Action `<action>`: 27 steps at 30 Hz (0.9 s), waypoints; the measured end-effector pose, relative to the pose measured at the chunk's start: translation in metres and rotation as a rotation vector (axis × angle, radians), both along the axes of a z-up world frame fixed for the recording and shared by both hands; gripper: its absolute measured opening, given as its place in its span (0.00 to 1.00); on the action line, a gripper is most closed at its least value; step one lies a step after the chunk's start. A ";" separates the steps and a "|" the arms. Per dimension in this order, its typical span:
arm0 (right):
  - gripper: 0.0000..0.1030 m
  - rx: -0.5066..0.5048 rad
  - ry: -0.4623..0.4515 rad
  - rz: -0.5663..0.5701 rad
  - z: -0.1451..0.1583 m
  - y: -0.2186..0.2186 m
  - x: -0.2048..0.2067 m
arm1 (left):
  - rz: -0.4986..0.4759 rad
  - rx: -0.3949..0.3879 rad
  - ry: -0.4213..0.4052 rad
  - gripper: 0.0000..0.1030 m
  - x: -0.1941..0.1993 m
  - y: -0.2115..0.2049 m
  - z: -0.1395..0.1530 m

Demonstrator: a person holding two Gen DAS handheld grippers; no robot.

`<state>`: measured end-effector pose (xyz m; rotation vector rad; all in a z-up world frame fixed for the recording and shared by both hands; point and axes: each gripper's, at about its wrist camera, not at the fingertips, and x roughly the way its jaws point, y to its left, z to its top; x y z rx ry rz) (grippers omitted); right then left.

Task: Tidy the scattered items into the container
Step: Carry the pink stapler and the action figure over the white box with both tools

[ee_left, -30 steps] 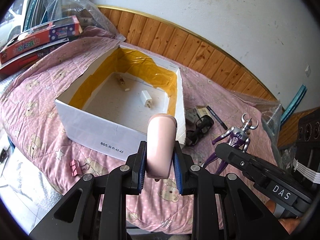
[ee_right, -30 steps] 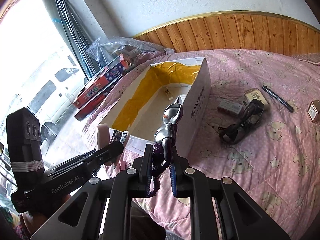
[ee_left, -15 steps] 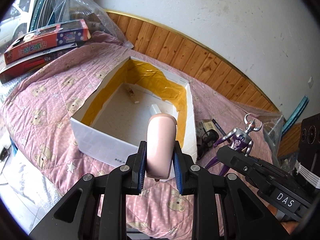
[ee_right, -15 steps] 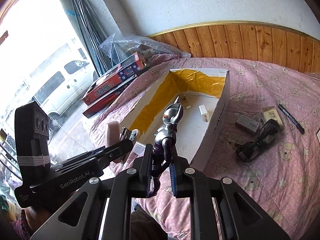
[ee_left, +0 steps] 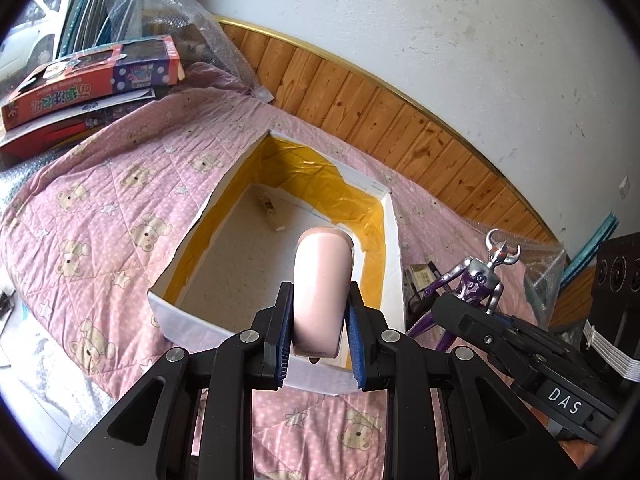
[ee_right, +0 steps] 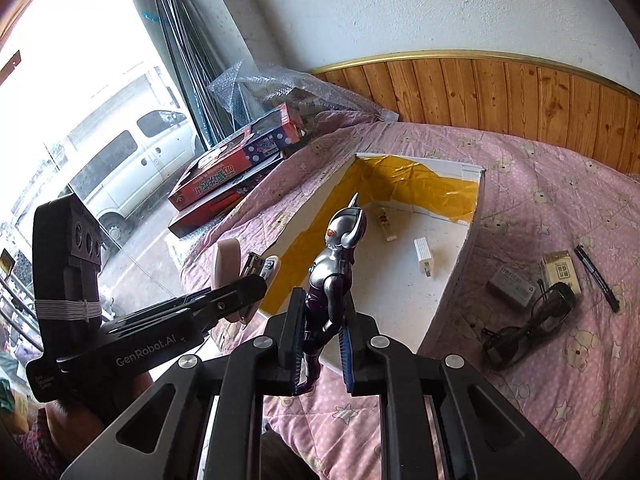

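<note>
left gripper [ee_left: 320,332] clamps pink case [ee_left: 322,288] above white box [ee_left: 394,264] | right gripper [ee_right: 322,340] clamps silver-purple figure [ee_right: 334,268] near box front edge | charger [ee_right: 423,257] lies inside box

Left wrist view looks down along its fingers from close above the near wall of the white box [ee_left: 276,264], facing the wood-panelled wall [ee_left: 384,108]. Right wrist view looks from the box's right, facing the window [ee_right: 80,120]. Both share the box and the pink quilt [ee_right: 560,380].
</note>
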<state>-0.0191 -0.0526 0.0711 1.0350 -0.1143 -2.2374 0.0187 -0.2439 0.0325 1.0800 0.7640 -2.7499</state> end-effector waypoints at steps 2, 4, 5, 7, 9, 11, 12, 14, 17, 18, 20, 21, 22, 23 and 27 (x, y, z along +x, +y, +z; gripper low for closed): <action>0.16 -0.002 -0.008 0.007 0.001 -0.002 -0.008 | -0.001 -0.001 0.000 0.24 -0.007 -0.005 0.002; 0.16 0.004 -0.011 0.011 0.001 -0.004 -0.016 | -0.003 -0.007 -0.002 0.24 -0.014 -0.009 0.004; 0.16 0.005 -0.014 0.013 0.001 -0.006 -0.020 | -0.007 -0.005 -0.003 0.24 -0.019 -0.010 0.005; 0.16 0.012 -0.017 0.015 0.001 -0.009 -0.028 | -0.011 -0.008 -0.008 0.24 -0.027 -0.012 0.005; 0.16 0.018 -0.023 0.020 0.001 -0.011 -0.037 | -0.019 -0.006 -0.015 0.24 -0.035 -0.014 0.005; 0.16 0.028 -0.028 0.021 0.001 -0.012 -0.046 | -0.026 -0.007 -0.024 0.24 -0.043 -0.016 0.004; 0.16 0.033 -0.030 0.020 0.001 -0.013 -0.052 | -0.030 -0.003 -0.030 0.24 -0.048 -0.017 0.003; 0.16 0.039 -0.038 0.021 0.001 -0.014 -0.061 | -0.038 0.001 -0.042 0.24 -0.057 -0.019 0.001; 0.16 0.047 -0.060 0.022 -0.002 -0.016 -0.079 | -0.046 -0.004 -0.059 0.24 -0.069 -0.022 -0.002; 0.16 0.054 -0.068 0.024 -0.003 -0.017 -0.085 | -0.049 -0.005 -0.064 0.24 -0.073 -0.023 -0.002; 0.16 0.071 -0.084 0.030 -0.007 -0.021 -0.097 | -0.052 -0.006 -0.076 0.24 -0.080 -0.025 -0.004; 0.16 0.080 -0.096 0.037 -0.009 -0.024 -0.104 | -0.055 -0.001 -0.084 0.24 -0.085 -0.026 -0.006; 0.16 0.091 -0.111 0.048 -0.011 -0.027 -0.110 | -0.054 0.002 -0.093 0.24 -0.088 -0.028 -0.008; 0.16 0.098 -0.126 0.056 -0.015 -0.028 -0.116 | -0.054 0.005 -0.103 0.24 -0.092 -0.029 -0.010; 0.16 0.140 -0.188 0.082 -0.029 -0.041 -0.143 | -0.054 0.036 -0.150 0.24 -0.105 -0.036 -0.021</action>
